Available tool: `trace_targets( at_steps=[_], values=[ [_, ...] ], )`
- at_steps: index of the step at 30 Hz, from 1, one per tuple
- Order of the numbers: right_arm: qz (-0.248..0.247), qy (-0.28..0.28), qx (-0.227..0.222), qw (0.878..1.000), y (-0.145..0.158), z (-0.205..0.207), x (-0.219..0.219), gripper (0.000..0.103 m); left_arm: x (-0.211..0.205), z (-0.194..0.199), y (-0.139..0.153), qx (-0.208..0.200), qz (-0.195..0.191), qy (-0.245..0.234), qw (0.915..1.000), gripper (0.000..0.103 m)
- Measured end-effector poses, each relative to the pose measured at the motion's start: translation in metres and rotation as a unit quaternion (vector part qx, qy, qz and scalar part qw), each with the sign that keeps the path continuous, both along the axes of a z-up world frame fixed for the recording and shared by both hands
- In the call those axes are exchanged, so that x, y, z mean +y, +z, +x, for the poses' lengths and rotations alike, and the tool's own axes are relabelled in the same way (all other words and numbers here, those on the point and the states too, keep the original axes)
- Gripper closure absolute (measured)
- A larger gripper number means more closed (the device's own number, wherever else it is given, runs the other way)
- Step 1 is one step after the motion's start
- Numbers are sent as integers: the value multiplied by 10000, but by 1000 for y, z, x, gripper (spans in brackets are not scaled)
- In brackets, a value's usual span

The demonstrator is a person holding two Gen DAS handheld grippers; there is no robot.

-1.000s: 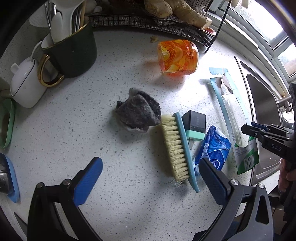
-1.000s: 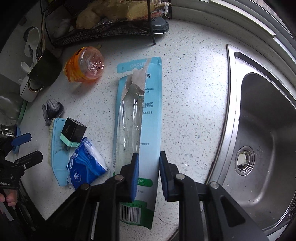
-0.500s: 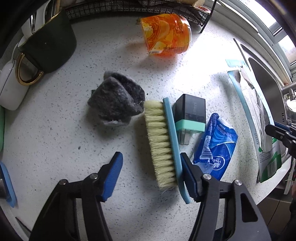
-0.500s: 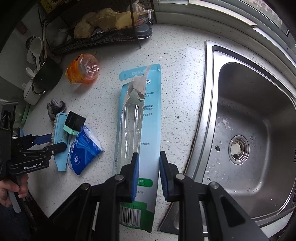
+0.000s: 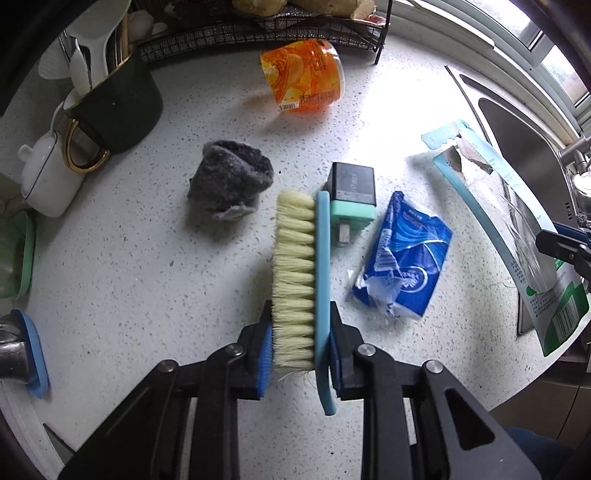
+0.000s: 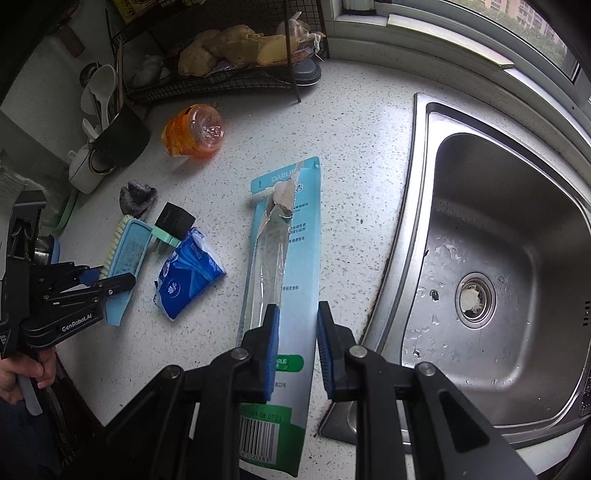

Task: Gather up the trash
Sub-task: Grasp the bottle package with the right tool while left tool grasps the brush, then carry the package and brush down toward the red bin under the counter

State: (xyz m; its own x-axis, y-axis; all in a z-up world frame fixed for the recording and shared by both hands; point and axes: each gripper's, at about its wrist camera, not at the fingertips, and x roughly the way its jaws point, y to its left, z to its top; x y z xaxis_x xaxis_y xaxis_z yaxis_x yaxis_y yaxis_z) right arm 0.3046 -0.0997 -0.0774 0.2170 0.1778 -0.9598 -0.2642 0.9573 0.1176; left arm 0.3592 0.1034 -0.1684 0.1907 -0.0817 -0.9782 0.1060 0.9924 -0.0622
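- Left gripper (image 5: 301, 345), jaws just closing, is clamping the scrub brush (image 5: 303, 273) at six o'clock.
- Right gripper (image 6: 295, 347) is pinching the torn toothbrush package (image 6: 288, 258), sink (image 6: 517, 229) at three o'clock.

- Counter (image 5: 129, 277): white w/ dark specks, carries everything below.
- Dark mug (image 5: 122, 107), gold handle, near back-left corner; white spoons (image 5: 79, 62) stand in it.
- White teapot (image 5: 48, 181) just beside mug, toward left edge.
- Green dish (image 5: 22, 254) at left edge, in front of teapot; contents unclear.
- Black wire rack (image 6: 221, 79) along back edge, ginger roots (image 6: 229, 46) on it.
- Grey cloth (image 5: 231, 177), crumpled, mid-counter, apart from mug.
- Black charger plug (image 5: 352, 188) w/ mint-green end, lying flat, prongs toward front edge, right of cloth.
- Steel sink (image 6: 517, 240) set into right end of counter; wet, bits in drain (image 6: 474, 298).
- Window (image 6: 528, 26) behind sink.
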Motion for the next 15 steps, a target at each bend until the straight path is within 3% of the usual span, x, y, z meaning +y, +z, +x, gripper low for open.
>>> trace_targets(
  at_steps=[9,15],
  values=[
    [126,474,-253,9985,24,-38,-6,85,-43,-53,40,-368,-318,37,9988,80],
    [285,742,-441,9959,40,-80,-25,85,-60,-106,62,-553,-321,114,9979,80]
  ],
)
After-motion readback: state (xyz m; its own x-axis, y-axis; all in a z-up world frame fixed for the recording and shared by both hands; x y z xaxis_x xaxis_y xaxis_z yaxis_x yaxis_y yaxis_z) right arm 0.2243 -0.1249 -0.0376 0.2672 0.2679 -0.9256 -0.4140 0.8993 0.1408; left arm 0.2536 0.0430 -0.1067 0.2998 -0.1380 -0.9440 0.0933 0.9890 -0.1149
